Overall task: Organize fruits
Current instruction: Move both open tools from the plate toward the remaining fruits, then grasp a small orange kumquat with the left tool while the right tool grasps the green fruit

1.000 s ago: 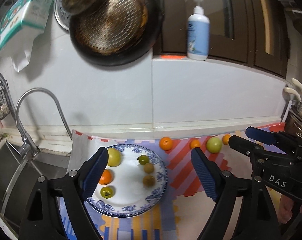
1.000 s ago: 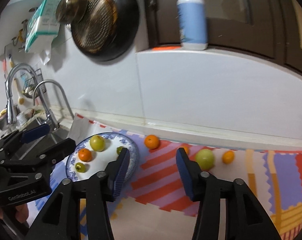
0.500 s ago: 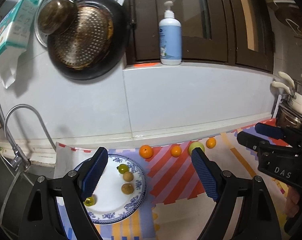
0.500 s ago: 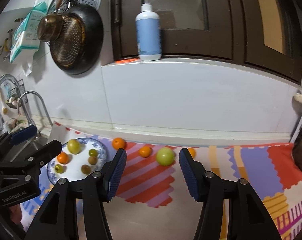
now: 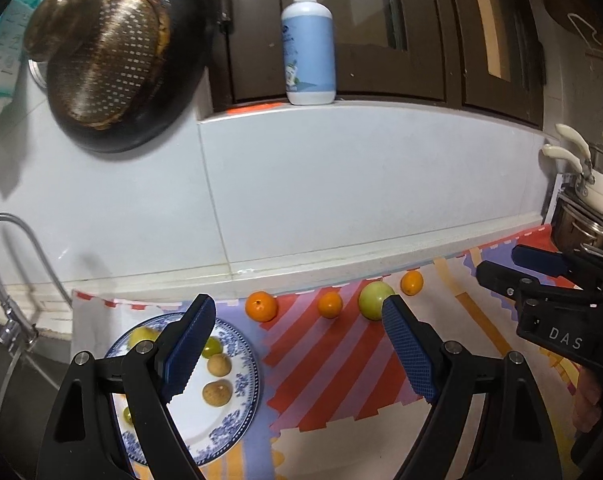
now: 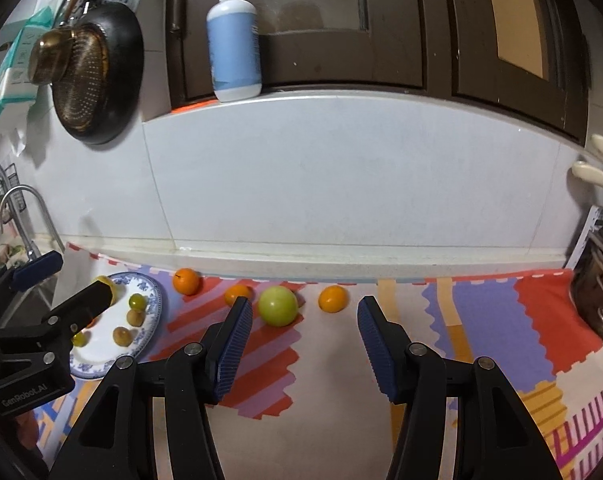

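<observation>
A blue-and-white plate point(image 5: 243, 392) point(image 6: 151, 322) on the patterned mat holds several small fruits: yellow, green and brown ones. Along the wall lie three oranges point(image 5: 261, 306) point(image 5: 330, 304) point(image 5: 412, 282) and a green apple point(image 5: 375, 300) point(image 6: 278, 305). My left gripper point(image 5: 297, 344) is open and empty, held above the mat between plate and apple. My right gripper point(image 6: 303, 340) is open and empty, in front of the apple and the rightmost orange point(image 6: 332, 298). Each gripper shows at the edge of the other's view.
A sink with a tap point(image 5: 5, 276) lies left of the mat. A pan and strainer point(image 5: 113, 64) hang on the wall. A soap bottle point(image 5: 308, 44) stands on the window ledge. Pots point(image 5: 593, 200) stand at the far right.
Both grippers have swung right and closer to the wall, away from the plate toward the loose fruits. Both stay open and empty. No fruit has moved.
</observation>
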`<state>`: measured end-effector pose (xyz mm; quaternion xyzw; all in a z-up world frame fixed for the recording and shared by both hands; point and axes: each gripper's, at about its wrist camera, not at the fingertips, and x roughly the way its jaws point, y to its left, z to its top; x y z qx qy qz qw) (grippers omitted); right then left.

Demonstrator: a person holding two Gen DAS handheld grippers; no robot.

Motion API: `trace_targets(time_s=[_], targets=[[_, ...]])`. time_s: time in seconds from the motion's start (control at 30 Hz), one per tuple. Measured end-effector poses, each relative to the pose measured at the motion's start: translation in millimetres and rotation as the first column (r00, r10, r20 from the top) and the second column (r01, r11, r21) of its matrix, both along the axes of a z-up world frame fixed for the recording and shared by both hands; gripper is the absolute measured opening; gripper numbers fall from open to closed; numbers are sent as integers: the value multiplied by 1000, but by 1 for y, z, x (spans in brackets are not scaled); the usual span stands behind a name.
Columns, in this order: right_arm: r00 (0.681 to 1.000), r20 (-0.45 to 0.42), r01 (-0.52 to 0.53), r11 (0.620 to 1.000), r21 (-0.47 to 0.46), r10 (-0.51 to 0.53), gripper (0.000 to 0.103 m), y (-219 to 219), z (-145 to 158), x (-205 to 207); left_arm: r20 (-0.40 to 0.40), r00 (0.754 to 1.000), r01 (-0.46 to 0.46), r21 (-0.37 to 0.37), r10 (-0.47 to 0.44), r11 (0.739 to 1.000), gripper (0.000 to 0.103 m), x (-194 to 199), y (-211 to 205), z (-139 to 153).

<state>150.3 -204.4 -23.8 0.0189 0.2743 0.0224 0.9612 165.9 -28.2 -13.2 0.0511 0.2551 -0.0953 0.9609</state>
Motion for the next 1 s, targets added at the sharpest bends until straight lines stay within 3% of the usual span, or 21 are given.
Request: trace_targets(time_s=[0.3,0.57,0.83,1.0], targets=[[997,-43,-65,998,13,65,56,13,-22,28,-32,995,95,1,-95,995,77,33,-3,-24],[978,-130,-163,986,23,164,56,27,-52,66,-125,976,187,60,-179,981,63,75,-12,-55],[950,-237,-194,979,57,202,56,33,-83,112,-245,950,208,34,-193,978,60,116,-9,-86],[944,-265,-193,980,49,199,56,37,-95,126,-278,936,238,50,-215,970,60,128,-12,-95]])
